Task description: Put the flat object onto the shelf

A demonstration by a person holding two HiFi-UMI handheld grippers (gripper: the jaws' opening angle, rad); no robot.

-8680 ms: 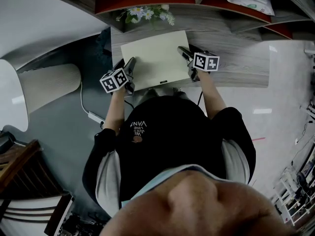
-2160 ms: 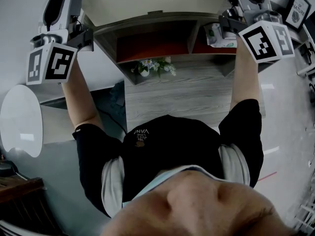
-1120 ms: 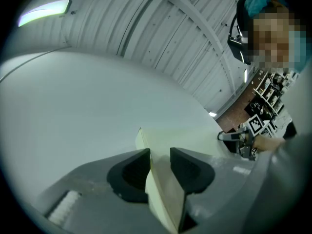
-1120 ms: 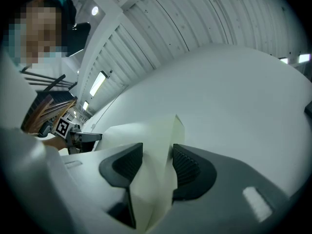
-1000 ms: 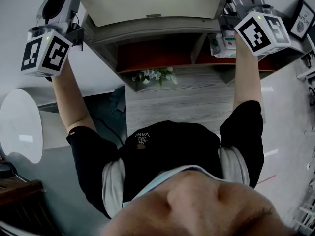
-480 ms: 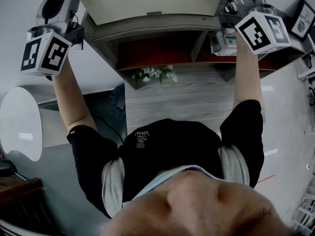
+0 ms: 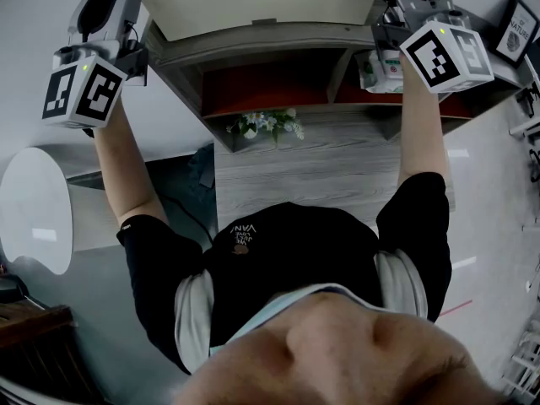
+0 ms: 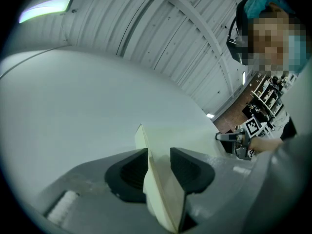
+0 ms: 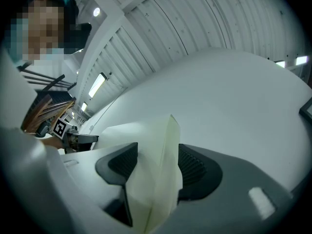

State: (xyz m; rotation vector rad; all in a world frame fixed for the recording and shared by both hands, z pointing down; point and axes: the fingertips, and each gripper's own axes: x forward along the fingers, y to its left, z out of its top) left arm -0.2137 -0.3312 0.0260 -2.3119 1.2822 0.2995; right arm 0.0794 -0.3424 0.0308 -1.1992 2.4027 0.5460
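Observation:
The flat object (image 7: pixel 261 2) is a pale cream board lying across the top of the grey wooden shelf (image 7: pixel 270 39), at the upper edge of the head view. My left gripper (image 7: pixel 142 13) holds its left edge. In the left gripper view the board (image 8: pixel 163 194) is pinched between both dark pads of that gripper (image 8: pixel 158 156). My right gripper (image 7: pixel 381 11) is at the board's right edge. Its jaws are opening. In the right gripper view the board (image 9: pixel 151 174) still lies between the jaws of the right gripper (image 9: pixel 158 156), and the pads stand loose of it.
Below the shelf top are red-backed compartments, one holding a green-and-white packet (image 7: pixel 377 70). A small bunch of flowers (image 7: pixel 266 125) stands on the grey desk (image 7: pixel 329 171). A white round object (image 7: pixel 34 213) is at the left. A framed picture (image 7: pixel 511 28) is at the right.
The board has gone from the desk up onto the shelf top. Over the last second both hands have hardly moved; the left marker cube has shifted slightly.

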